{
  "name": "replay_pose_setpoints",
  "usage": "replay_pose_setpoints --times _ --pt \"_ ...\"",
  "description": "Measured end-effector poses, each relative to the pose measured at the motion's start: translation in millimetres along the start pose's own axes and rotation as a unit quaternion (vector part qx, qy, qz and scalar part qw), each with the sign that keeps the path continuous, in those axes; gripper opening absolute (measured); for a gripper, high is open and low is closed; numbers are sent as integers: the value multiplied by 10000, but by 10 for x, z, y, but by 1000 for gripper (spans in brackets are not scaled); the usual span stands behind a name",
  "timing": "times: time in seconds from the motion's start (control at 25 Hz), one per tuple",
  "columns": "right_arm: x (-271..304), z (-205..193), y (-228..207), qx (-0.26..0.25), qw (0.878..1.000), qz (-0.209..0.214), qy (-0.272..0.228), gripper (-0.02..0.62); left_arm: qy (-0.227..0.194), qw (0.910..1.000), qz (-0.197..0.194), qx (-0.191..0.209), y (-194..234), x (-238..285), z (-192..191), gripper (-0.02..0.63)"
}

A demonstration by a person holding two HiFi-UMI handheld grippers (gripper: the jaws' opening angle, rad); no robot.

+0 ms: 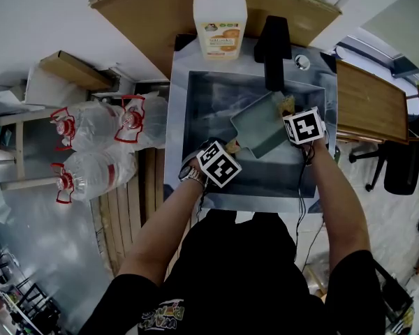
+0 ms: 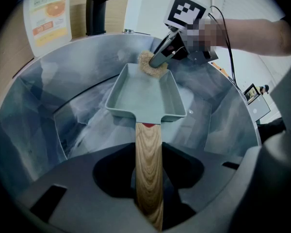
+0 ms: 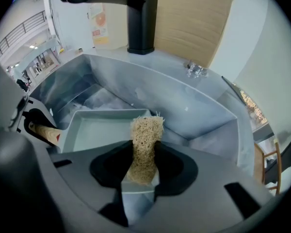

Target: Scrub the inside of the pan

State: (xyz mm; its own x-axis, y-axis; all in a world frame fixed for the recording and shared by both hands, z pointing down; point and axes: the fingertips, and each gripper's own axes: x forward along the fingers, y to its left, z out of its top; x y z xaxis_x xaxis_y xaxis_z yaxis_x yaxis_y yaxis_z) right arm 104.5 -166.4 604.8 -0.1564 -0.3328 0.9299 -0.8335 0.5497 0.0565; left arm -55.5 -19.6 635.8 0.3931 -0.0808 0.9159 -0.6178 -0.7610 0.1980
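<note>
L claw (image 2: 149, 188) clamped on pale wooden handle (image 2: 148, 144) of grey-green rectangular pan (image 2: 143, 98); pan just ahead of it, in steel sink (image 1: 195, 117). R claw (image 3: 143, 166) pinches tan fibrous scrub pad (image 3: 145, 137), tip at pan rim ahead. Pan prob stiff, slick: hold by handle. Pad soft, light.

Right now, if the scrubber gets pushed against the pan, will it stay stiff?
Probably not: the scrubber looks like loose fibre, so it should squash. The jaws of the right gripper pinch it narrow, suggesting it is soft and light. Its rough weave likely grips the pan.
</note>
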Motion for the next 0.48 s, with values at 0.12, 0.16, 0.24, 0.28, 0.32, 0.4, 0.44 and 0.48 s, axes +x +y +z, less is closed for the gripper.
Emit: replay_pose_setpoints --times 0.12,0.16,0.24,0.28,0.32,0.4,0.44,0.48 --pt "-127 72 -17 -9 9997 -30 -240 144 -8 10000 4 2 2 -2 4 166" --pt "-163 83 6 -13 9995 30 -302 144 -6 10000 3 1 3 -2 2 166" --pt "-238 85 84 26 9990 191 -391 144 -1 10000 4 1 7 0 0 166" --pt "-273 81 137 59 9987 284 -426 144 0 10000 5 2 10 3 0 166" --pt "-304 74 199 82 9982 379 -457 144 -2 10000 5 2 12 6 1 166" --pt "-354 49 350 69 9971 566 -498 144 -10 10000 3 3 8 7 1 166" --pt "-372 32 438 37 9965 663 -508 144 -13 10000 3 3 6 6 1 166" --pt "-386 11 532 -1 9957 767 -512 144 -13 10000 5 1 5 4 1 166"
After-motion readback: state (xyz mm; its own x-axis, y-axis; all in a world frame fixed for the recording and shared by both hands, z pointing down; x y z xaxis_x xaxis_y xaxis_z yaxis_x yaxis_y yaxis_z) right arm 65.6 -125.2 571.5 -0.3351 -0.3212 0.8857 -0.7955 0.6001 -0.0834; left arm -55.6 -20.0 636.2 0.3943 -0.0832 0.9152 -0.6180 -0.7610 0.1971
